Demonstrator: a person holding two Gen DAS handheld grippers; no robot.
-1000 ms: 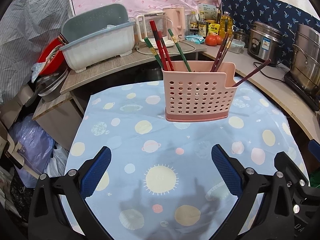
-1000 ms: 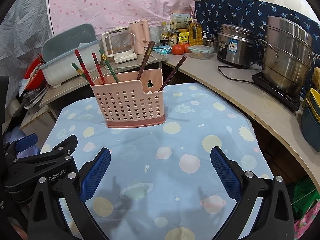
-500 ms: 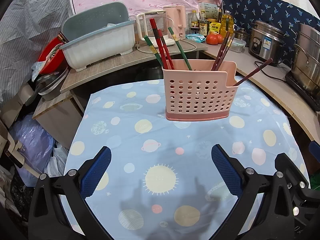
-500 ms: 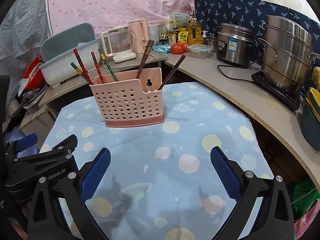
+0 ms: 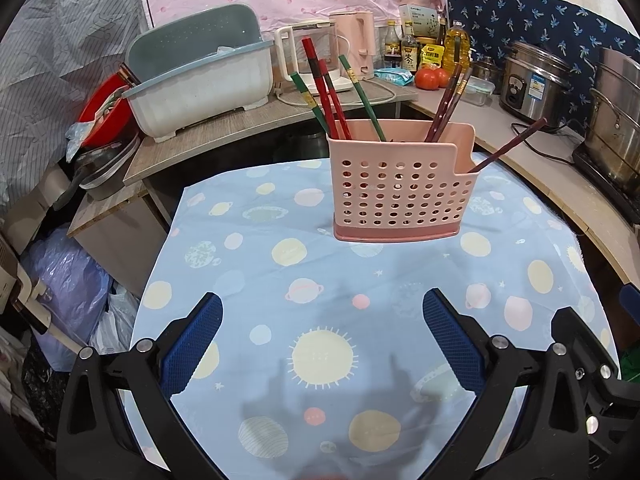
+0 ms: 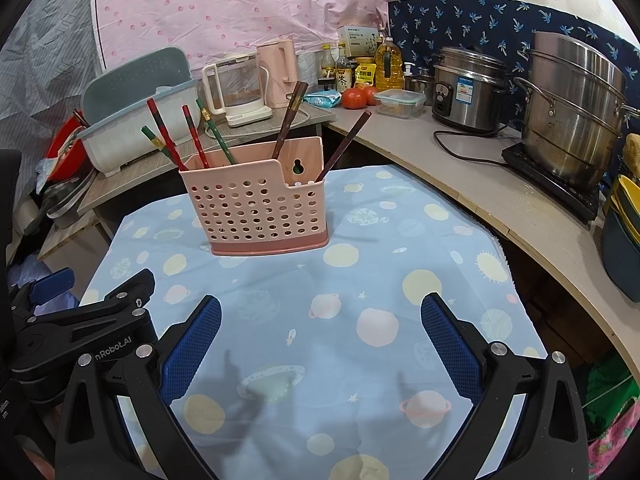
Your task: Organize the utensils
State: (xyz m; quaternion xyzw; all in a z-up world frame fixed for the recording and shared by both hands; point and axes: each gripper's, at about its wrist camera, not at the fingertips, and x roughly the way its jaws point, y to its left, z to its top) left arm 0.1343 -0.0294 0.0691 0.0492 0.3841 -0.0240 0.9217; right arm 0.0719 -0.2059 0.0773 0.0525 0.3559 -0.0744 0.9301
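Note:
A pink perforated utensil holder (image 5: 400, 184) stands upright on the table, also in the right wrist view (image 6: 260, 208). Red chopsticks (image 5: 326, 92) and green chopsticks (image 5: 360, 88) lean in its left part. Dark brown chopsticks (image 5: 444, 100) stand in its right part, one (image 5: 508, 146) leaning out to the right. My left gripper (image 5: 322, 344) is open and empty, well short of the holder. My right gripper (image 6: 320, 344) is open and empty, also short of it. The left gripper's body (image 6: 80, 320) shows at the left of the right wrist view.
The table carries a blue planet-print cloth (image 5: 320, 276). A dish rack (image 5: 200, 76), kettles (image 5: 352, 48), bottles and tomatoes (image 5: 430, 78) stand on the back counter. A rice cooker (image 6: 468, 92) and steel pots (image 6: 572, 112) line the right counter. Bags lie left of the table.
Both views have shifted very slightly; the holder sits a touch lower and closer. Both grippers stay open and empty.

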